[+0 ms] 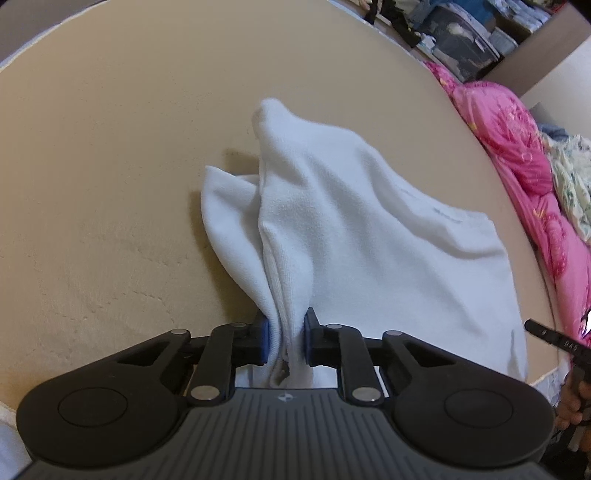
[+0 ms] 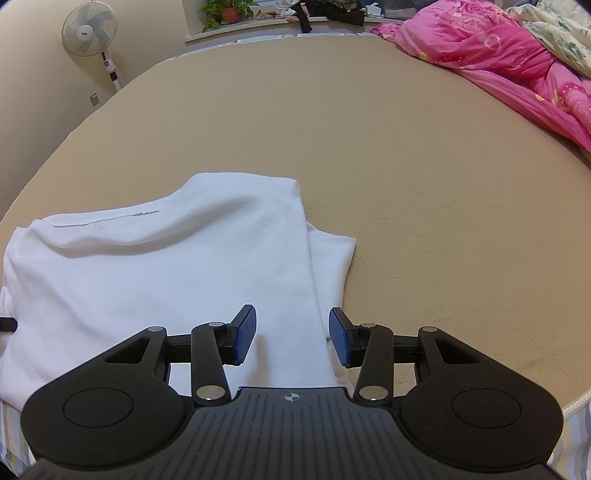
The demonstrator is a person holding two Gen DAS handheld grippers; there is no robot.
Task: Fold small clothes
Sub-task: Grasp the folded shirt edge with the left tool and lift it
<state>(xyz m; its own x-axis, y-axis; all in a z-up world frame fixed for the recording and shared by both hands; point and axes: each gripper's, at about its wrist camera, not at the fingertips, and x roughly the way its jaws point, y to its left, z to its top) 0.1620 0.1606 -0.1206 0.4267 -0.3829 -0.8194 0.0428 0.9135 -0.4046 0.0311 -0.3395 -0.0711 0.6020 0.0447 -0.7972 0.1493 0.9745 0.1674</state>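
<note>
A white garment (image 1: 351, 229) lies on the tan mattress (image 1: 110, 166), partly folded. My left gripper (image 1: 287, 338) is shut on a bunched edge of it, and the cloth rises in a ridge from the blue pads (image 1: 308, 336). In the right wrist view the same white garment (image 2: 166, 266) spreads flat, a folded strip running toward the camera. My right gripper (image 2: 292, 336) hovers open over that strip near the mattress (image 2: 406, 184) front edge, with nothing pinched between its blue pads (image 2: 245, 332). The right gripper's tip (image 1: 546, 334) and a hand show at the left view's right edge.
A pink quilt (image 2: 509, 59) and a floral blanket (image 2: 561, 33) lie bunched at the mattress's far right. A standing fan (image 2: 90, 33) and a potted plant (image 2: 229, 11) stand beyond the far edge. Storage bins (image 1: 461, 40) sit behind the bed.
</note>
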